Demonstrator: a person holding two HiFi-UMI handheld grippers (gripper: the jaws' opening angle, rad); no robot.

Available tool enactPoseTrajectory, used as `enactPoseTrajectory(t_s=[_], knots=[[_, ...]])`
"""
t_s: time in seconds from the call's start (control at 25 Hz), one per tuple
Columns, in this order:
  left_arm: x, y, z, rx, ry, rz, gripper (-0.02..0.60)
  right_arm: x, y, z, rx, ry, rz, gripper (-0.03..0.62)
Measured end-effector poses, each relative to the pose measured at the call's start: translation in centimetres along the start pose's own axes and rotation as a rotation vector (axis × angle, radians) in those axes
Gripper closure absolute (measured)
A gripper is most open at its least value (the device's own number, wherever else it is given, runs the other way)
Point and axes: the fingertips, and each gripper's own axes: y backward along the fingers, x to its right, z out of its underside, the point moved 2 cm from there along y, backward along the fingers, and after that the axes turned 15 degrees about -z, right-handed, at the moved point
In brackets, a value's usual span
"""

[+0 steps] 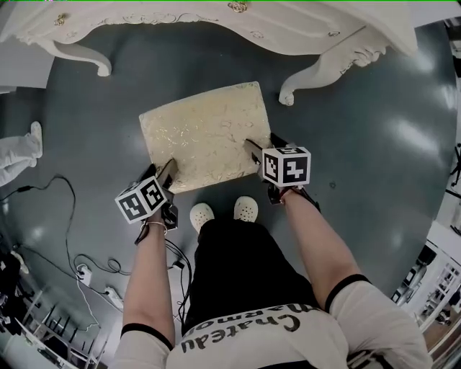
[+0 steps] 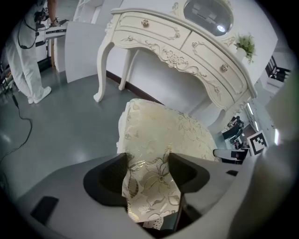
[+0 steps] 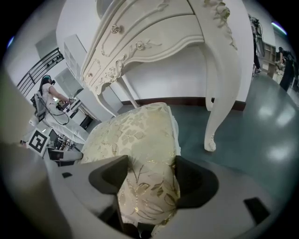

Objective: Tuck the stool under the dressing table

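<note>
Nearest to us, the wearer's two white shoes [image 1: 223,211] stand on the grey floor [image 1: 374,144], just behind the stool's near edge. The left gripper [image 1: 167,169] is clamped on the near-left corner of the stool [image 1: 205,133], with cream floral fabric filling the gap between its jaws. The right gripper [image 1: 253,150] is clamped on the near-right corner in the same way, with cushion fabric bulging between its pads. The stool stands on the floor before the dressing table [image 1: 288,21], set slightly askew to it. Its far edge lies about level with the feet of the front legs and is not yet beneath the top. Its far-right corner is near the right front leg [image 1: 317,76] but apart from it, with a narrow strip of floor between them. Towards the left front leg [image 1: 79,54] the floor lies much wider open. Bare floor runs from the stool's far edge to the scalloped front edge of the table. Loose cables [image 1: 65,216] and a power strip [image 1: 112,295] lie to our left, well apart from the stool. A person in white [image 1: 18,151] stands at the far left.
</note>
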Motion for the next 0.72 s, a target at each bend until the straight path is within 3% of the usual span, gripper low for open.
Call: enactPoseTrajectory(t_s=[0.48,0.72], knots=[[1.1,-3.8,-8.0,0.071,-0.098,0.084,0.290,1.3,-1.9,-4.9,0.166,-0.051,0.054,0.263],[1.5,-5.6,-12.6,0.186,-0.084,0.130,0.290,2.1,-3.3,-8.3,0.253,-0.042,0.051,0.263]])
